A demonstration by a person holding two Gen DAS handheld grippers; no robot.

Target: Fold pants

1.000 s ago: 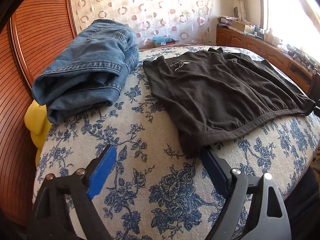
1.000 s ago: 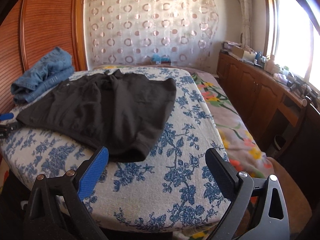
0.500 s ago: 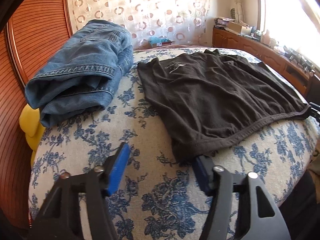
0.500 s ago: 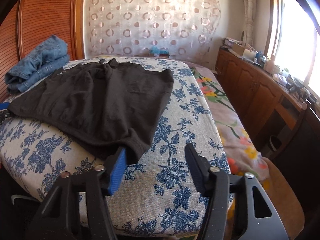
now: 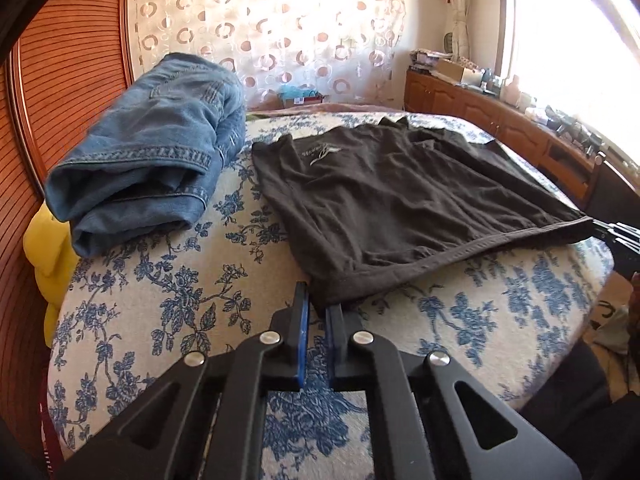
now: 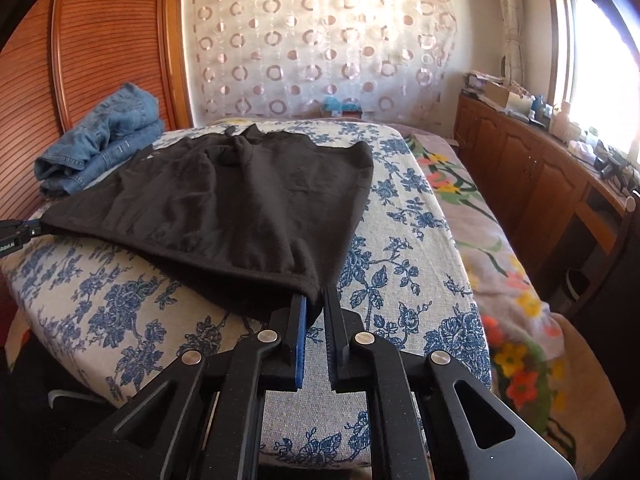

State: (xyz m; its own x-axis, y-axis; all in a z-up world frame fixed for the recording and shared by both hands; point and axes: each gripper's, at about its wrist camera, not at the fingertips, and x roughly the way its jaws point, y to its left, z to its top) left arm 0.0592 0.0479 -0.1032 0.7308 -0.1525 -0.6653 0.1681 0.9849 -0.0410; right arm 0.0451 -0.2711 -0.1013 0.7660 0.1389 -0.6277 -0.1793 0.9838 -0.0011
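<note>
Two grippers pinch dark pants on a floral bed
Left gripper & right gripper: fingers just closed, each clamping a near corner; folded jeans far left

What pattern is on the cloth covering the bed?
Blue flowers and leaves on an off-white bed cover, clearest in the left wrist view.
</note>
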